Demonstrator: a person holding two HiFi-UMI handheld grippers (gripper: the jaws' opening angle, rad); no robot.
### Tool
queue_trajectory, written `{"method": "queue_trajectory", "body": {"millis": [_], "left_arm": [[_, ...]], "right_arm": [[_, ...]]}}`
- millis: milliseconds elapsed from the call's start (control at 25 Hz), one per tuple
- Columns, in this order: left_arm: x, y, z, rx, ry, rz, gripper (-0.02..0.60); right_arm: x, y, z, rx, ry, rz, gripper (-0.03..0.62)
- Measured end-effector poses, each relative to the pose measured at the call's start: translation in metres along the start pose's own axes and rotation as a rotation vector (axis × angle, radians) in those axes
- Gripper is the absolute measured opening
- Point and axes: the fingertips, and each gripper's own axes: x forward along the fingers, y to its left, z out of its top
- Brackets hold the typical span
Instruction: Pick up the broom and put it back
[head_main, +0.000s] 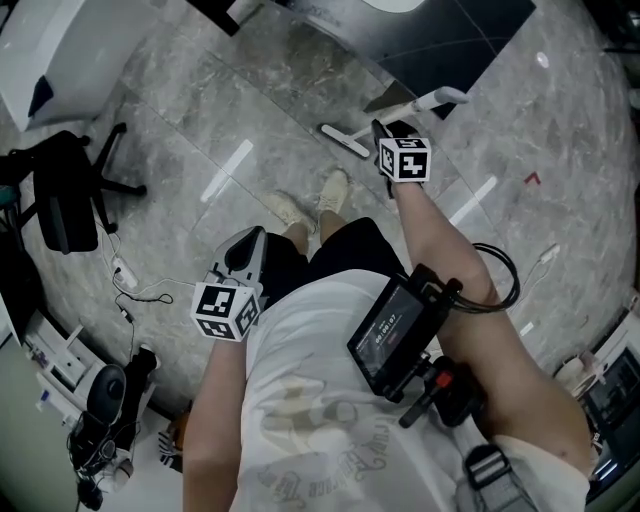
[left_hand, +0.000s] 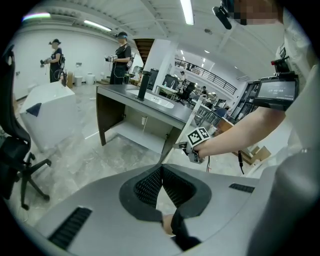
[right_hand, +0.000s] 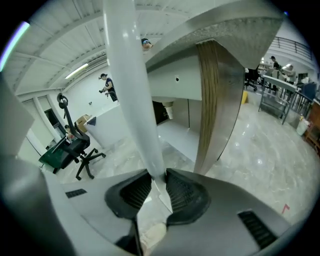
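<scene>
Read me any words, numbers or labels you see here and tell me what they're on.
Chest screen: a line of digits, too small to read.
Shirt: faint print, too blurred to read.
Marker cubes: square patterns only, no words.
Nothing else legible.

Glossy grey marble floor (head_main: 230, 100), black office chair (head_main: 60, 200), dark desk (left_hand: 150, 107), ceiling strip lights (left_hand: 187, 11).

Left hand-held gripper (left_hand: 161, 170) closed empty, right hand-held gripper (right_hand: 158, 176) clamped.
</scene>
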Motion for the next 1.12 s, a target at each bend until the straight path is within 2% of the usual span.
{"method": "queue_trajectory", "body": {"millis": [200,400,560,880,1120], "left_arm": [[-0.002,-0.003,0.0,0.018,-0.014,-0.01,0.012],[-0.039,-0.012,-0.012,0.022,-0.045,-0.012,0.012],[-0.049,-0.016,-0.026,0.015,-0.06,-0.012,0.012],[-0.049,0.009,-0.05,-0.038,-0.065,0.001,0.012],[-0.061,0.021,-0.052,-0.044,-0.1,-0.001,0.012]], "right_arm": [[-0.012,0.009,-0.01,-0.043,0.003,0.022,0.101],[-0.054,0.033,-0.011,-0.071,-0.032,0.02,0.098],[-0.069,0.039,-0.008,-0.089,-0.058,0.021,0.098],[-0.076,0.054,0.007,-0.122,-0.071,0.04,0.098],[-0.109,0.082,0.014,-0.178,-0.093,0.078,0.097]]}}
